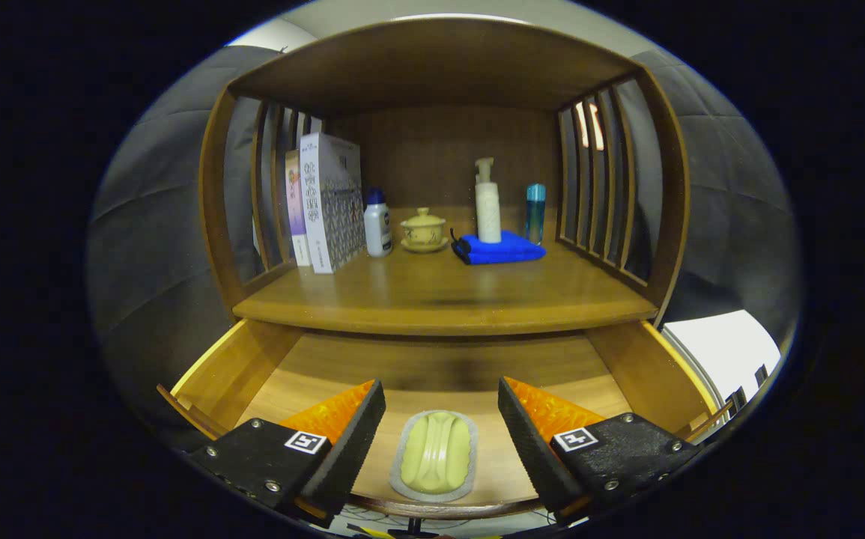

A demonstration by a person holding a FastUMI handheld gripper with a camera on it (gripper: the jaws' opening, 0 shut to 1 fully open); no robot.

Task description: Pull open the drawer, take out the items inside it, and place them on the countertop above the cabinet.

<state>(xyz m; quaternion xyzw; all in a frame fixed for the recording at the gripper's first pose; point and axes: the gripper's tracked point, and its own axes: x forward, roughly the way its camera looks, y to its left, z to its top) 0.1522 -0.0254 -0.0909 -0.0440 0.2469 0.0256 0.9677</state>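
Soap dish (436,455), a pale green bar on a grey oval tray as far as I can tell, lies on the floor of the drawer (234,367), which stands pulled open below the bench (443,299). It sits between the 2 fingers of the gripper (441,434), which are spread wide apart, with clear wood showing on each side of the tray, so neither finger touches it.

Opening looks done; the step in hand seems to be lining up for the pick. Next the fingers would need to come down around the tray and close on its 2 long sides, low enough to catch the rim and not just the bar, which may be slick.

On the bench above, the back is taken by books (327,202), a small white bottle (377,223), a lidded cup (423,228), a pump bottle (487,202) standing on a blue cloth (503,248), and a blue bottle (535,213). The front strip of wood looks the likeliest spot to set the tray down.
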